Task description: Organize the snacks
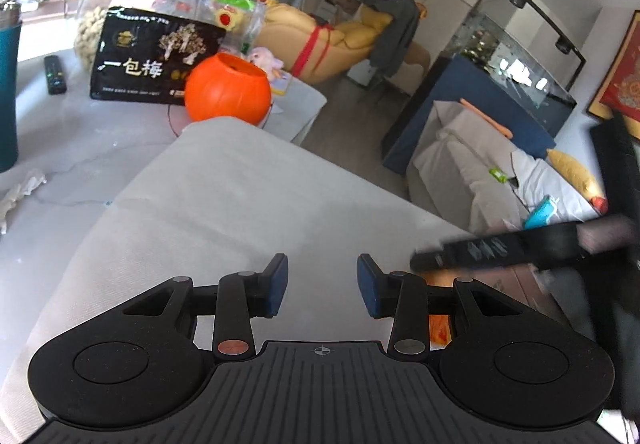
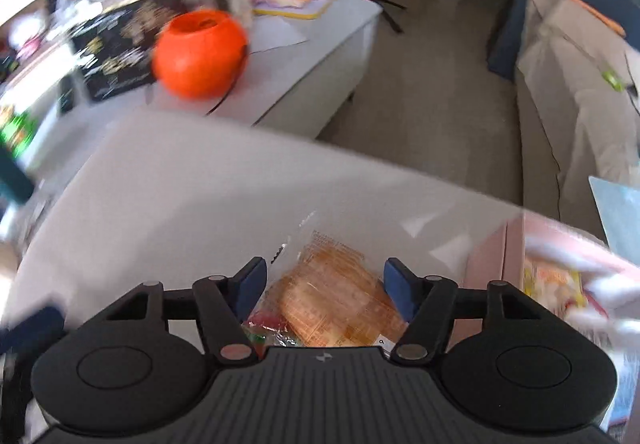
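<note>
Two grippers, both spread wide and holding nothing: the left gripper (image 1: 322, 286) hangs over the grey table (image 1: 224, 196). The right gripper (image 2: 325, 289) straddles an orange snack packet (image 2: 332, 300) lying flat beside a pink box (image 2: 516, 256).

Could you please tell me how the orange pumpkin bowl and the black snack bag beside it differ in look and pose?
The pumpkin bowl is round, plain orange and open at the top; the black snack bag is flat, printed with white characters and looks sealed. The bowl sits on its base, while the bag stands propped behind it. Both rest on the pale table.
</note>
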